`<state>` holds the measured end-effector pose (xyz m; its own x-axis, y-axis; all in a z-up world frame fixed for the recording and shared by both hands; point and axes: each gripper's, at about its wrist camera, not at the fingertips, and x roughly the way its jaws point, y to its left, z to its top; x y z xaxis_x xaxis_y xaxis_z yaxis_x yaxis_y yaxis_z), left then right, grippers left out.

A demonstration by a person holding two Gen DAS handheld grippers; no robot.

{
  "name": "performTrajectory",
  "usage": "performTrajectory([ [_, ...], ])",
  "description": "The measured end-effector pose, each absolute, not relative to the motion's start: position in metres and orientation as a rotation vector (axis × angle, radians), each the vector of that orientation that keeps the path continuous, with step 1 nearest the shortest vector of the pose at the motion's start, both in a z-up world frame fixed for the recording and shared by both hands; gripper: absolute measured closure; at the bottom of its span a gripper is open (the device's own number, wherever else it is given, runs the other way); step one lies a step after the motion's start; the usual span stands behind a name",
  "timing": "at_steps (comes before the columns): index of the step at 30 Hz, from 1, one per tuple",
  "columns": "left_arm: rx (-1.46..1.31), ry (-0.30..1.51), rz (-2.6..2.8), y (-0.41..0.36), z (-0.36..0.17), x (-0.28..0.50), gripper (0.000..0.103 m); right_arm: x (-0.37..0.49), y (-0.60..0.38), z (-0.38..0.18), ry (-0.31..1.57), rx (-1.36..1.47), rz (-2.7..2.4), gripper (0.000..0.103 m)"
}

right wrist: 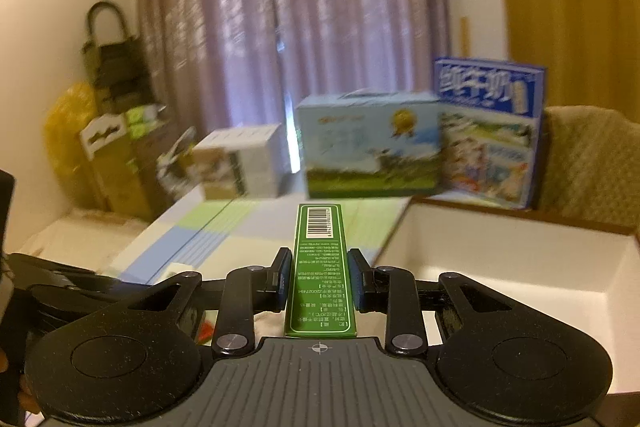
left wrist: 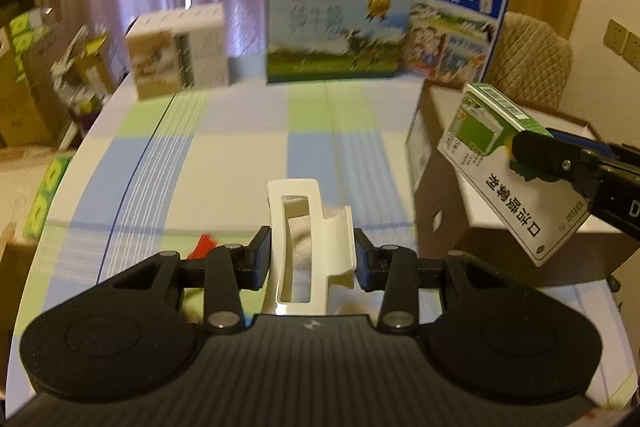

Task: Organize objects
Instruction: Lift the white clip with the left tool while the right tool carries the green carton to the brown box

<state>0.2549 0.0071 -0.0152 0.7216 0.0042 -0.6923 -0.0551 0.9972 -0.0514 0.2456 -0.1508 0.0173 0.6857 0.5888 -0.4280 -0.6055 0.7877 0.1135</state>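
Both carry loads: left hand-held gripper (left wrist: 312,259) pinches a white clip (left wrist: 298,247), right hand-held gripper (right wrist: 319,279) a green carton (right wrist: 320,275) (lower centre); next, release into the open box (right wrist: 520,259).

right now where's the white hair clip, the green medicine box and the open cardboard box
white hair clip (left wrist: 298,227): left wrist view, on its slotted white body.
green medicine box (right wrist: 320,267): right wrist view, on its narrow green side.
open cardboard box (right wrist: 500,251): right wrist view, on its white inner back wall.

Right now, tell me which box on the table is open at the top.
The brown box at the right edge: its white inside shows from above. The two milk cartons and the white box are shut.
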Motion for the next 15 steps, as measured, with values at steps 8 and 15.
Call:
performTrajectory([
  [8, -0.034, 0.719, -0.072, -0.047, 0.013, 0.29, 0.066, 0.274, -0.201, 0.03, 0.445, 0.031, 0.502, 0.077],
  [15, -0.003, 0.708, -0.177, -0.102, 0.015, 0.32, 0.066, 0.298, -0.245, 0.026, 0.45, 0.073, 0.373, 0.077],
])
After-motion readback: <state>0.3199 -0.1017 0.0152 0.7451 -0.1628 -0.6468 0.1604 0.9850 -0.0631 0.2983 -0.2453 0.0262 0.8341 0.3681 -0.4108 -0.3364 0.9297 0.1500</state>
